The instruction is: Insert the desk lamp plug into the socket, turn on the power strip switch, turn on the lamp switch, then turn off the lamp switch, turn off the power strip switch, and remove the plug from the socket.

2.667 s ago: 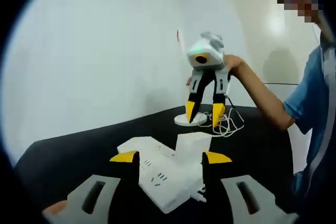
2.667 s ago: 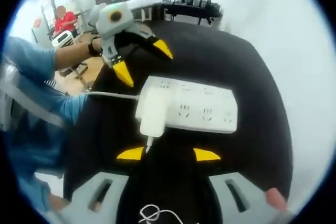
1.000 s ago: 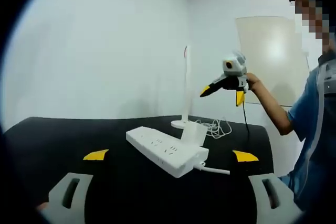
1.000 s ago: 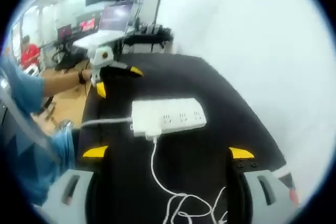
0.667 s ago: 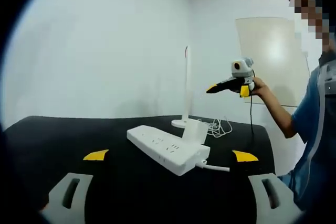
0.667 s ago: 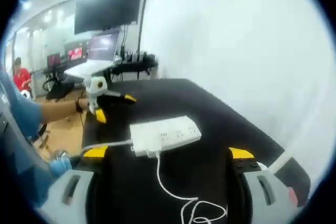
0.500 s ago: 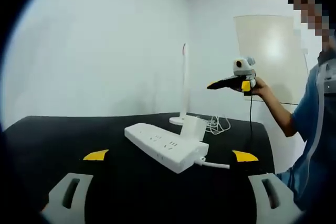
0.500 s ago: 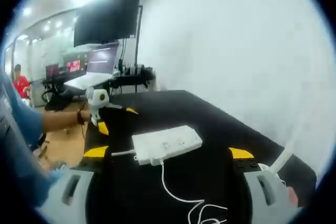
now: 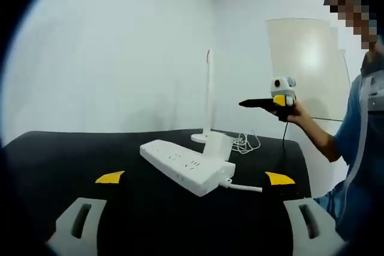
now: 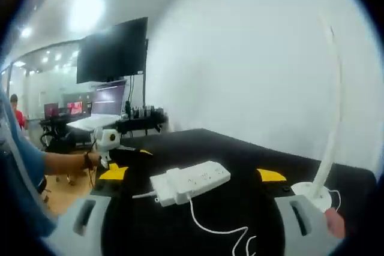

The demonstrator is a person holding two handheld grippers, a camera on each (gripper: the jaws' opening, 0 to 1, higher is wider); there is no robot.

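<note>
Both hand-held grippers hang clear of the work: the left hand-held gripper (image 9: 195, 178) and the right hand-held gripper (image 10: 196, 175) each show their yellow-tipped jaws spread wide, holding nothing. On the black tabletop (image 9: 72, 154) lies the white power strip (image 9: 183, 166), well ahead of both — a white plug (image 9: 217, 146) seated at its cable end, judging by how it stands. Behind it rises the desk lamp (image 9: 207, 97), unlit as far as I can tell — likely the pause before a switch press.
</note>
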